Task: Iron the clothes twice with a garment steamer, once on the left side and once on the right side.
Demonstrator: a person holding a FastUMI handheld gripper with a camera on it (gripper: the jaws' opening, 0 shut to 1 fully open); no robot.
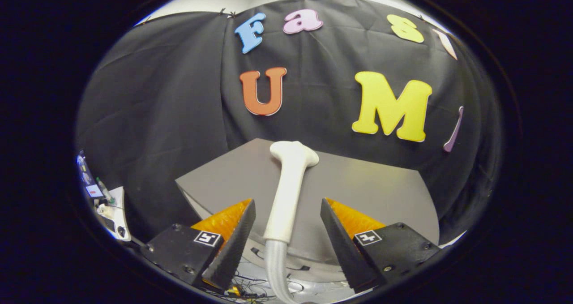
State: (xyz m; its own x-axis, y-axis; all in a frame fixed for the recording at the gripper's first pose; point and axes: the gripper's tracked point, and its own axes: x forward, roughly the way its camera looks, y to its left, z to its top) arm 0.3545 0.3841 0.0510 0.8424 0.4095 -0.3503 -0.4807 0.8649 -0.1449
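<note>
Black cloth wall behind, grey desk in front. Steamer w/ white handle lies between the fingers of the claw, head pointing away over the desk, hose trailing back below. Claw wide, fingers apart from handle both sides, not gripping. Step: prob. picking up steamer. Next: close on handle, lift. Can't make out any garment.

Gripper, handheld, two-finger type. Two wedge-shaped fingers, tapering to narrow tips, inner faces finely ridged. Each finger sits on a black angular mounting block fastened with round-head screws. One small square black-and-white fiducial marker on the upper face of each block. Jaws stand apart.
</note>
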